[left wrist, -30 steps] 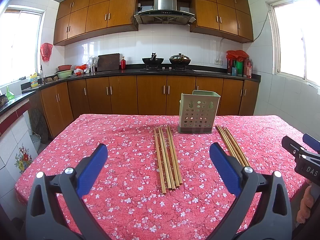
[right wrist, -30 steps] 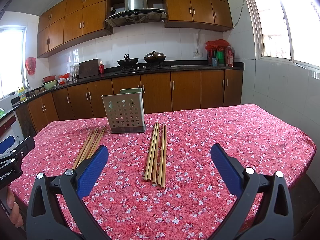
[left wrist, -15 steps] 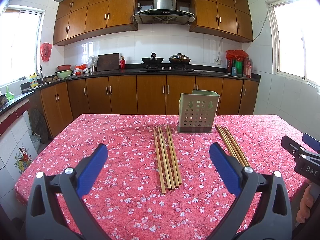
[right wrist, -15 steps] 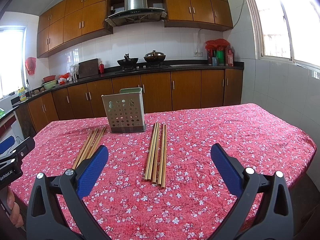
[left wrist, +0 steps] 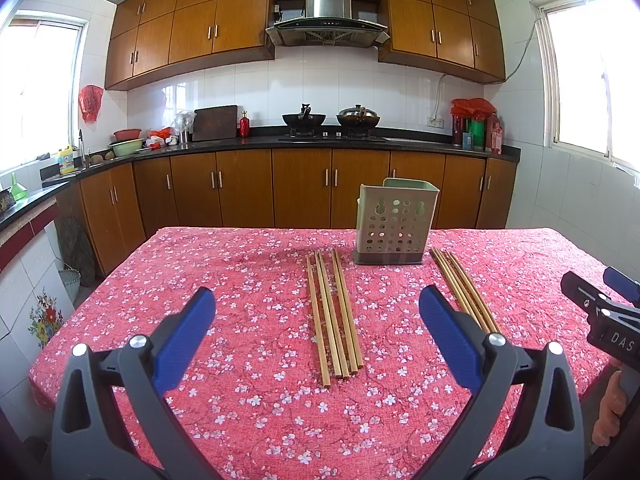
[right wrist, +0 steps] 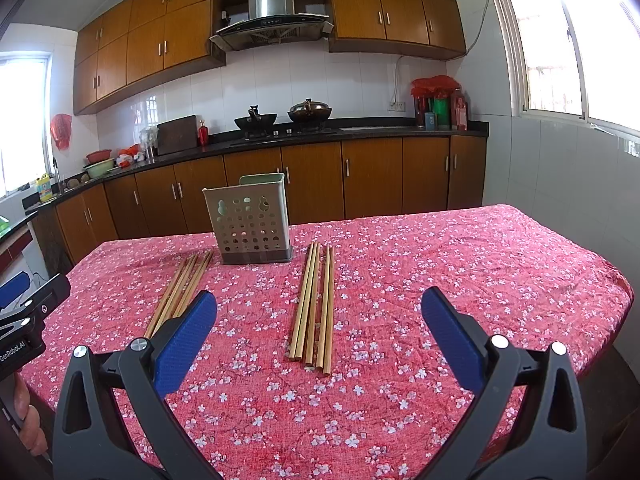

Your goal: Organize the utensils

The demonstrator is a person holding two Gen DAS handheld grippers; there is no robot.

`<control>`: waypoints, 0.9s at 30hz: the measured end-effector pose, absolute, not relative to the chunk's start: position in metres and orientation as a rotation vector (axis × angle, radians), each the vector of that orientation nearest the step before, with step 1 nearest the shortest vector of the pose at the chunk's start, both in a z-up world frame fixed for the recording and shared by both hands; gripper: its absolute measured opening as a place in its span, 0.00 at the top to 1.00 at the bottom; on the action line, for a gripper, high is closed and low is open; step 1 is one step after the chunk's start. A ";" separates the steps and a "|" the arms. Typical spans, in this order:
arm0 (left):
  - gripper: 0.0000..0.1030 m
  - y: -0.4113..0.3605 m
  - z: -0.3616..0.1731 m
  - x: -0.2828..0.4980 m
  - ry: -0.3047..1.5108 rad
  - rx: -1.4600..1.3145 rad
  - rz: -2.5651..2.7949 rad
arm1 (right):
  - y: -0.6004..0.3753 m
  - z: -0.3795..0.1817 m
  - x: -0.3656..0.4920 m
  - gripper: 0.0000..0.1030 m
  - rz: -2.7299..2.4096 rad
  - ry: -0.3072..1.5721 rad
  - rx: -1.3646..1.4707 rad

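1. Two bundles of chopsticks lie flat on the table, long axes running from the near edge toward the far counter. The left bundle (left wrist: 334,312) lies just left of the holder, its far ends fanned slightly apart and its near ends closer together.
2. The right bundle (right wrist: 314,306) lies just right of the holder, its sticks close and nearly parallel, near ends roughly level.
3. The holder (left wrist: 394,222), a pale green box with holes punched in its front wall and a dark base, stands upright between the far ends of the two bundles. What is inside it cannot be seen; nothing sticks up above its rim.
4. The left gripper (left wrist: 318,332) hovers above the near part of the table, jaws spread wide, holding nothing, with the left bundle framed between its blue pads.
5. The right gripper (right wrist: 320,332) hovers likewise, jaws spread wide and empty, with the right bundle framed between them.
6. The tablecloth (right wrist: 460,280) is red with small white flowers.
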State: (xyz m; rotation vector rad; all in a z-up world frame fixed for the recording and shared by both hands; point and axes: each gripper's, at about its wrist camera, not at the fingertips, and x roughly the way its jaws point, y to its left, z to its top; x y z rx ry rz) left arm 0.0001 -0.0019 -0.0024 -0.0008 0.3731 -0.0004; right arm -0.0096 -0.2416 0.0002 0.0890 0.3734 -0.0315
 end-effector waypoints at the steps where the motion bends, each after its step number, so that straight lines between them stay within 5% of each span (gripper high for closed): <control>1: 0.04 -0.002 -0.002 0.000 0.373 -0.001 0.000 | -0.241 0.000 -0.010 0.02 -0.031 0.373 0.089; 24: 0.04 0.015 -0.029 0.044 0.524 -0.028 0.053 | -0.267 -0.017 0.041 0.02 -0.111 0.527 0.133; 25: 0.04 0.021 -0.033 0.054 0.553 -0.036 0.062 | -0.271 -0.020 0.050 0.04 -0.118 0.555 0.139; 27: 0.06 0.028 -0.040 0.070 0.597 -0.045 0.076 | -0.278 -0.028 0.071 0.24 -0.112 0.627 0.158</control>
